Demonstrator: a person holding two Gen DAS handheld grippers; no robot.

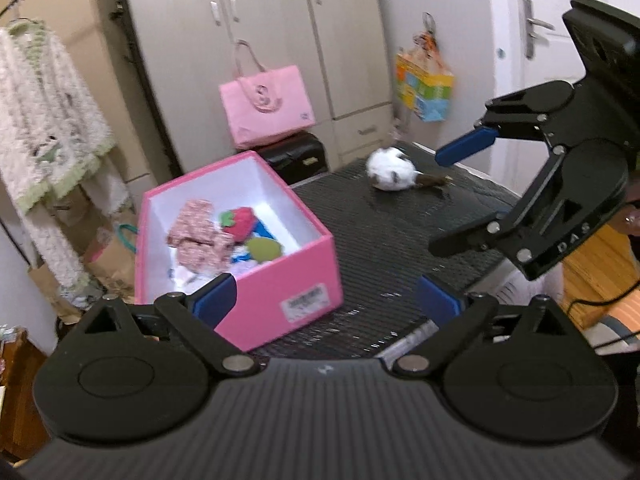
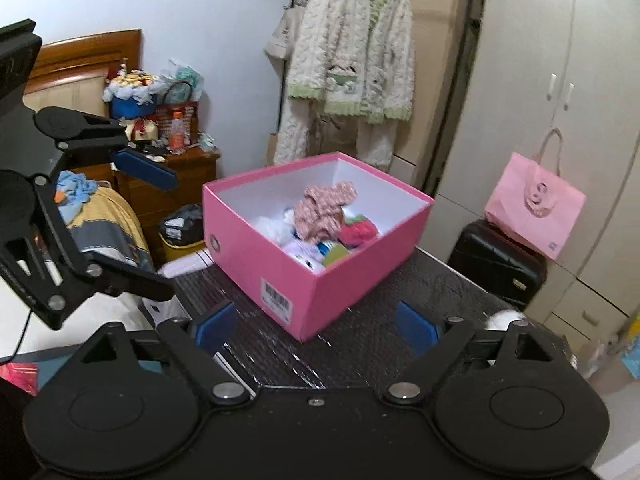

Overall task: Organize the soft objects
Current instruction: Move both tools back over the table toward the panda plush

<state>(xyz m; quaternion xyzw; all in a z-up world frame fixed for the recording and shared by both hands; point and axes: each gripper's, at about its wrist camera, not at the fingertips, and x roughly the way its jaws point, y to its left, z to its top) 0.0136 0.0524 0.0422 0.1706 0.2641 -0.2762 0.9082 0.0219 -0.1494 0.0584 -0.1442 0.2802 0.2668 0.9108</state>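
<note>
A pink box (image 1: 296,280) (image 2: 248,216) stands on the black mesh table (image 1: 392,248) (image 2: 360,336). It holds several soft items: a pink patterned cloth (image 1: 196,232) (image 2: 324,208), a red strawberry toy (image 1: 240,220) (image 2: 358,232) and a green piece (image 1: 262,249). A white and brown plush toy (image 1: 392,170) lies on the table's far side; a bit of it shows in the right wrist view (image 2: 502,318). My left gripper (image 1: 326,300) (image 2: 156,232) is open and empty, near the box's front corner. My right gripper (image 2: 316,324) (image 1: 452,196) is open and empty, right of the plush.
A pink tote bag (image 1: 266,106) (image 2: 534,204) sits on a black suitcase (image 1: 298,158) (image 2: 496,264) behind the table. Wardrobes (image 1: 256,40) line the back. A fluffy white robe (image 1: 44,112) (image 2: 352,64) hangs at the left. A bed (image 2: 100,224) and cluttered nightstand (image 2: 180,168) stand beside the table.
</note>
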